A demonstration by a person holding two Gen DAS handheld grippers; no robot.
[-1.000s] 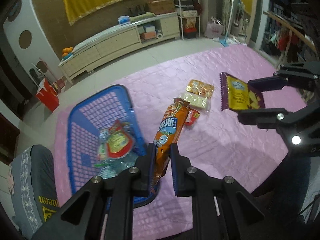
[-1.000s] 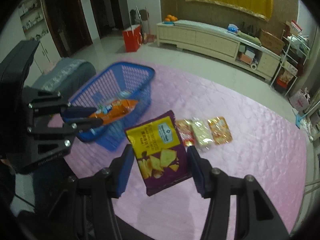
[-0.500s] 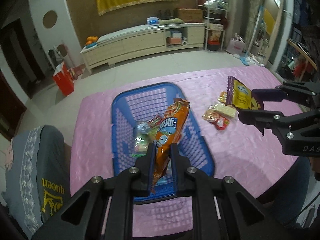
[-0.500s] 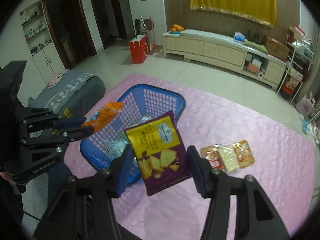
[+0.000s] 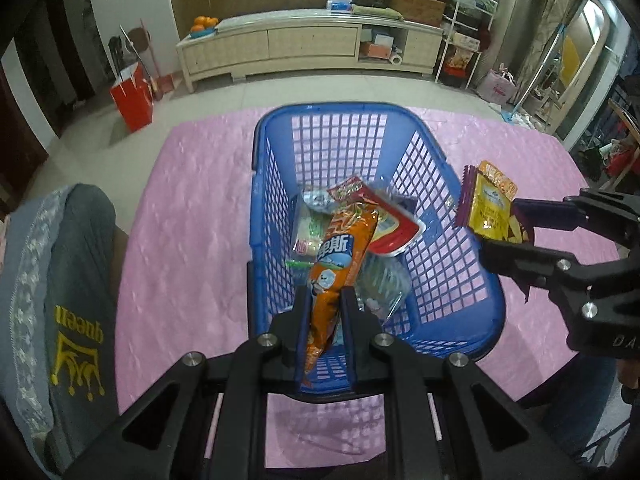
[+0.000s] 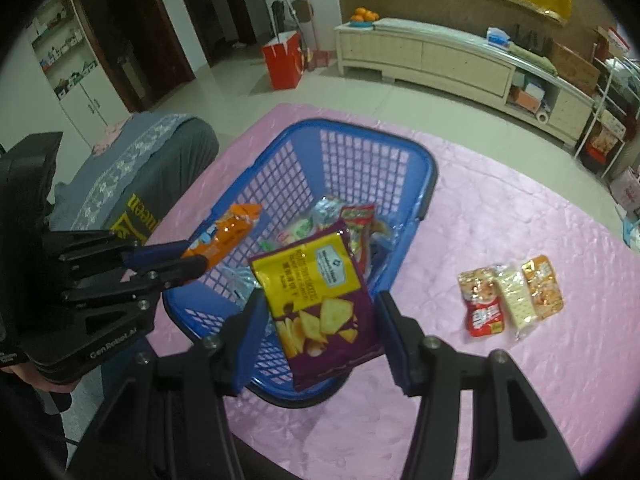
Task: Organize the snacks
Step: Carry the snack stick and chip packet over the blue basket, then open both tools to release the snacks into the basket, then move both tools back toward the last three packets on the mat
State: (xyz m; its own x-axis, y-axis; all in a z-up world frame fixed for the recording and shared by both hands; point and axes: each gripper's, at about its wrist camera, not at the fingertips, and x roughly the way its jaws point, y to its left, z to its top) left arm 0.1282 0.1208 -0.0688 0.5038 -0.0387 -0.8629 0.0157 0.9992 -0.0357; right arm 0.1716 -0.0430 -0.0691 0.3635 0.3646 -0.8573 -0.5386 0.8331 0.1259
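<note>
The left gripper (image 5: pixel 324 312) pinches the long orange snack bag (image 5: pixel 340 256) pointing up the frame over the middle of the blue basket (image 5: pixel 400 136), closer in than the right gripper (image 6: pixel 316 320) squeezing the chip bag (image 6: pixel 320 296) above the basket's near rim.

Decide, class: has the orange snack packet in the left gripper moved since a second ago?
Yes. Shut in the left gripper, the orange snack packet has travelled from above the pink cloth, beside the blue basket, to directly over its interior.
</note>
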